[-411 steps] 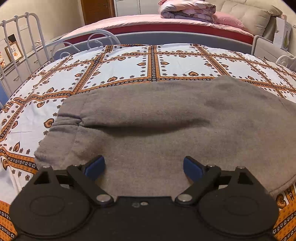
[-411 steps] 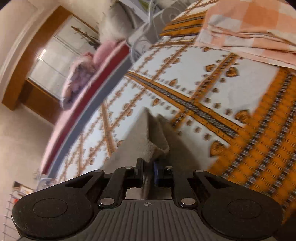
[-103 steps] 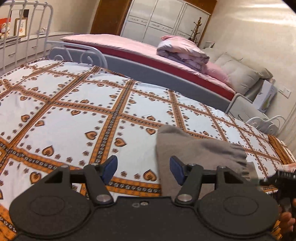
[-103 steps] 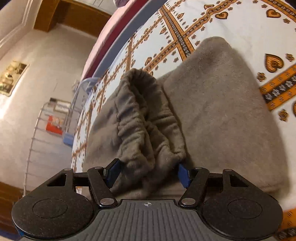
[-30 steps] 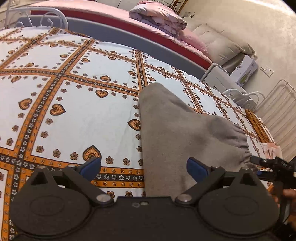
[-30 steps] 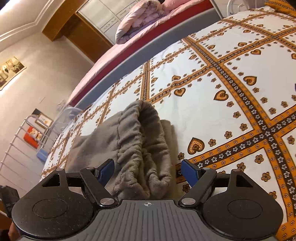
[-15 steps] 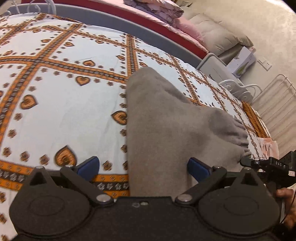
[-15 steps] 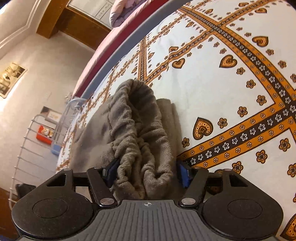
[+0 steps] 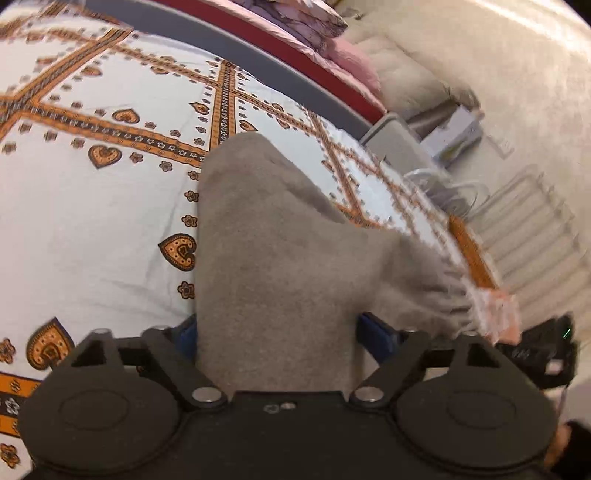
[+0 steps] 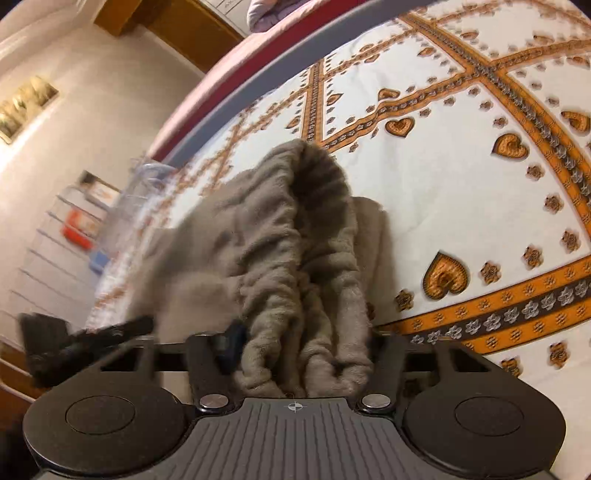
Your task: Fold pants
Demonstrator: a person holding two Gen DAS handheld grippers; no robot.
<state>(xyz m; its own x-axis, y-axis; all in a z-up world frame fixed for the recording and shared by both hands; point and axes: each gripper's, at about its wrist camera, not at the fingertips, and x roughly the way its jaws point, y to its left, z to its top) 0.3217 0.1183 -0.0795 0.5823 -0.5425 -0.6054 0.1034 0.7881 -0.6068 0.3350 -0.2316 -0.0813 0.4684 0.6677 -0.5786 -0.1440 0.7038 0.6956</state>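
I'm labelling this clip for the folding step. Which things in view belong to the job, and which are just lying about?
Job:
- grey pants
- left tool, closing on the folded end
- right tool, closing on the bunched waistband

Lying about:
- patterned bedspread
- pink quilt
- white box
- wall picture

Each camera sits on its own gripper, close above the bed and tilted downward along the fingers. The left view faces the pants (image 9: 273, 258) from the folded end, the right view from the waistband end. Both share the pants and the patterned bedspread (image 10: 461, 192).
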